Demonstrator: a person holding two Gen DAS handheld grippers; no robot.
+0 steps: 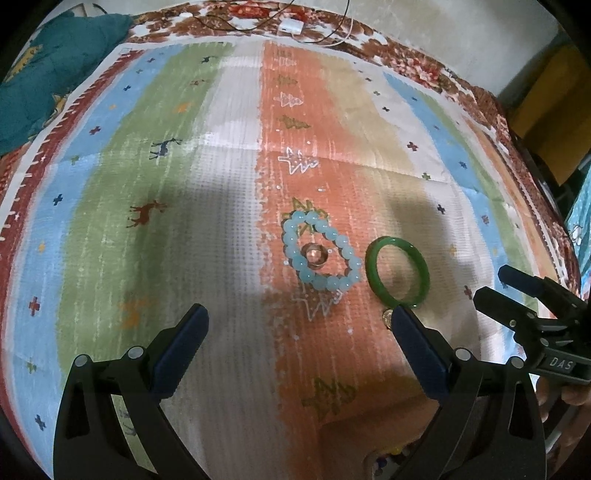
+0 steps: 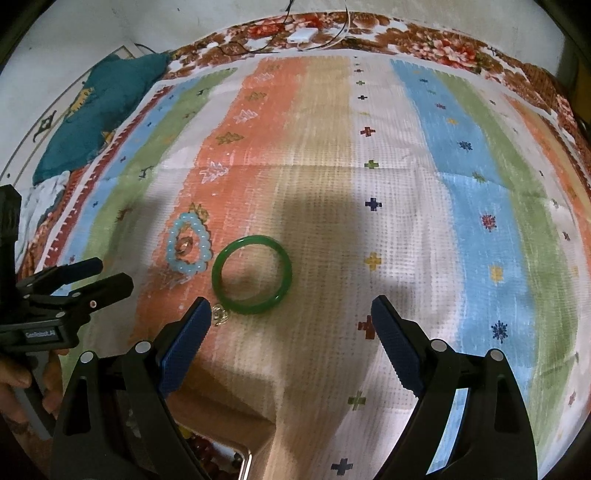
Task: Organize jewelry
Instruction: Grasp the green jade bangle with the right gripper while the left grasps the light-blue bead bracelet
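Note:
A light blue bead bracelet [image 1: 320,253] lies on the striped cloth [image 1: 221,147] with a gold ring [image 1: 314,256] inside its loop. A green bangle [image 1: 397,272] lies just right of it. A small gold piece [image 1: 387,316] sits by the bangle's near edge, partly hidden by my left gripper's right finger. My left gripper [image 1: 299,325] is open and empty, just short of the bracelet. My right gripper [image 2: 291,317] is open and empty, just short of the bangle [image 2: 252,274]. The bracelet [image 2: 188,249], ring [image 2: 185,246] and gold piece [image 2: 219,314] also show in the right wrist view.
A teal cushion [image 2: 99,110] lies at the far left. A white charger with cables [image 2: 303,36] sits at the far edge of the floral bedding [image 2: 443,44]. A container of beads [image 2: 214,458] shows at the near edge. The right gripper shows in the left wrist view [image 1: 491,284].

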